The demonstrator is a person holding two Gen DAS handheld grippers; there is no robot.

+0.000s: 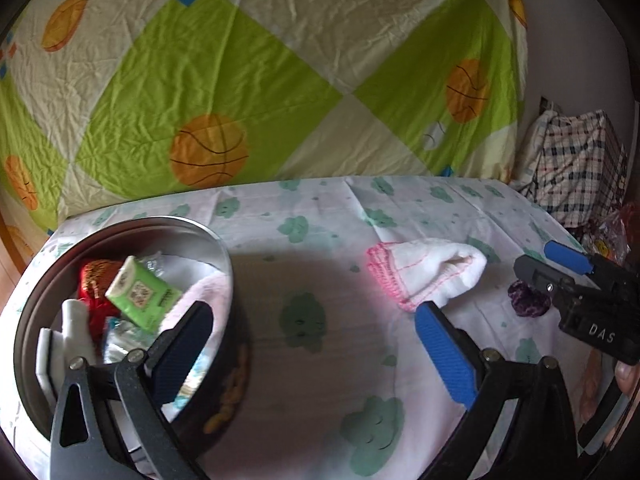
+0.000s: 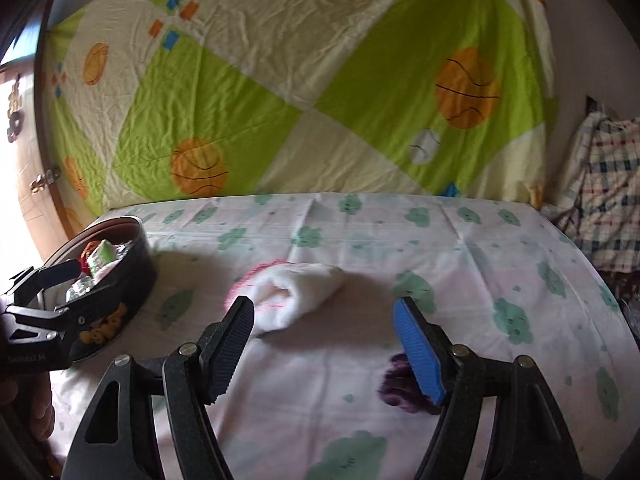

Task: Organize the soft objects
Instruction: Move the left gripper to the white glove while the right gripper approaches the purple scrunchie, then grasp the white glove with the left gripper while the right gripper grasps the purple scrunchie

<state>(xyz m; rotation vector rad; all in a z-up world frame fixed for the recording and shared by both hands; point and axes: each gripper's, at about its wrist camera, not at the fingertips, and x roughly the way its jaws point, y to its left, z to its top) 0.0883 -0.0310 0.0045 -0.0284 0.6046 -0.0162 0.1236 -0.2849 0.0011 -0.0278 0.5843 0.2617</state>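
tin (image 1: 224, 256) stands at the far left on the table cover (image 1: 320, 360), round and dark outside, shiny inside, and it is already full of soft packets – a green tissue pack (image 1: 140, 292) lies tilted on top, a red packet (image 1: 96, 284) is behind it, a white piece (image 1: 60, 344) leans at the left wall, and a pale pink cloth (image 1: 212, 292) lies against the right wall. left gripper (image 1: 316, 332) is above the right edge of the tin, its jaws wide apart with nothing between them; the dark pad is over the tin and the blue pad is over the bare cover. further right lies a rolled white towel (image 1: 432, 272) with pink stitched edge, flat on the cover, just beyond the blue pad; i cannot tell if the pad touches it. right of the towel is a small dark purple thing (image 1: 524, 300), fuzzy, too blurred to name, also on the cover. right gripper (image 2: 324, 344) is near it, jaws apart and empty – in the right wrist view the towel (image 2: 296, 288) is just ahead between the two pads and the purple thing (image 2: 396, 384) is beside the blue pad, partly hidden by it. behind everything a green and cream bedsheet with basketballs (image 1: 240, 80) hangs as a wall, and a checked cloth (image 1: 576, 168) is piled at the far right edge.
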